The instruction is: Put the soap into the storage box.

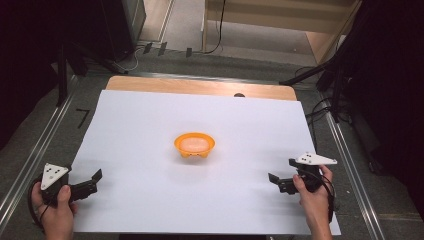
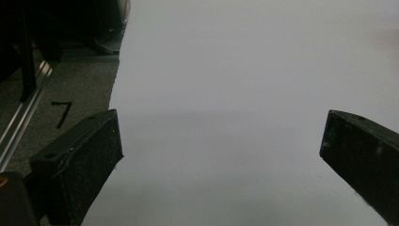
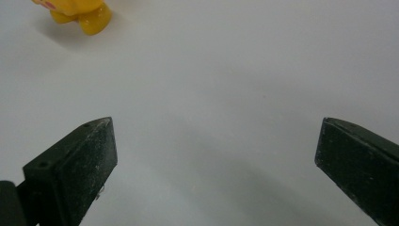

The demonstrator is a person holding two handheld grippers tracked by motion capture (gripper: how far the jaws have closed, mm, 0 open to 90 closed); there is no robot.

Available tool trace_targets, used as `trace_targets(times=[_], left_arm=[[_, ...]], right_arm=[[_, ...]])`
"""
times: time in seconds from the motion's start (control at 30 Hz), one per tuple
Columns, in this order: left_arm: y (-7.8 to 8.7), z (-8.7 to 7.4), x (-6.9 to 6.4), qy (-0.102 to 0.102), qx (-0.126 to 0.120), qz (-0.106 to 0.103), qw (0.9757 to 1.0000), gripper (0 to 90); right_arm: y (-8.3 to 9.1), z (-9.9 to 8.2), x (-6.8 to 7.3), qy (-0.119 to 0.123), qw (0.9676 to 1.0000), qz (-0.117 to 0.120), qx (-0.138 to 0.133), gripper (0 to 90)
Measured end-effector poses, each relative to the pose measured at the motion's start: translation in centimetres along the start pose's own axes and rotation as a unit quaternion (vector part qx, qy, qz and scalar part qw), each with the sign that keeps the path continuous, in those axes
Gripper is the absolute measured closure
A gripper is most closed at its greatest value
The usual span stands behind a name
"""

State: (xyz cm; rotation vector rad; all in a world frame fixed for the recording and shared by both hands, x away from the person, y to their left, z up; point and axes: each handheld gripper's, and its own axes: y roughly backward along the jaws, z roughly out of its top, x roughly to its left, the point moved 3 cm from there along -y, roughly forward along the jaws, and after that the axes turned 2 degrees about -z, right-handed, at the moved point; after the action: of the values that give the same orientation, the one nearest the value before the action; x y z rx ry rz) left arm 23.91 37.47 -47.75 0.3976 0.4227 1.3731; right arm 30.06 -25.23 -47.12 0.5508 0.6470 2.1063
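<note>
Both claws released, orange bowl untouched at frame centre.

In the high view my left gripper (image 1: 95, 181) sits at the lower left and my right gripper (image 1: 280, 183) at the lower right, each with jaws spread wide and gripping nothing. The orange bowl (image 1: 194, 144) stands on the white sheet (image 1: 150, 120), well apart from both; in the right gripper view it (image 3: 77, 12) sits upper left.

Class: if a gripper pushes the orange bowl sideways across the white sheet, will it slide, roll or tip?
The orange bowl probably slides: it stands upright on stubby feet, low and wide, so tipping seems unlikely. It looks like light plastic, so a gentle push should move it.
</note>
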Motion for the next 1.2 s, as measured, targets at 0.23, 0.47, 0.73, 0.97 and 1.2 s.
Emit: trace_targets(times=[0.23, 0.47, 0.73, 0.97, 1.2], left_arm=[[0.0, 0.0, 0.0, 0.0, 0.001, 0.0, 1.0, 0.0], [0.0, 0.0, 0.0, 0.0, 0.002, 0.003, 1.0, 0.0], [-0.1, 0.0, -0.1, -0.006, 0.006, 0.005, 1.0, 0.0], [-0.1, 0.0, -0.2, -0.01, 0.006, 0.005, 0.9999, 0.0], [-0.2, 0.0, -0.3, -0.016, 0.012, 0.006, 0.9998, 0.0]], right_arm=[[1.5, -1.6, -0.8, -0.014, 0.9997, -0.015, -0.012, 0.0], [3.0, -4.1, -1.9, -0.035, 0.9986, -0.029, -0.027, 0.0], [5.5, -7.2, -3.3, -0.068, 0.9949, -0.048, -0.057, 0.0], [8.0, -8.8, -5.0, -0.08, 0.9897, -0.069, -0.097, 0.0], [8.3, -9.1, -5.8, -0.112, 0.9817, -0.066, -0.139, 0.0]])
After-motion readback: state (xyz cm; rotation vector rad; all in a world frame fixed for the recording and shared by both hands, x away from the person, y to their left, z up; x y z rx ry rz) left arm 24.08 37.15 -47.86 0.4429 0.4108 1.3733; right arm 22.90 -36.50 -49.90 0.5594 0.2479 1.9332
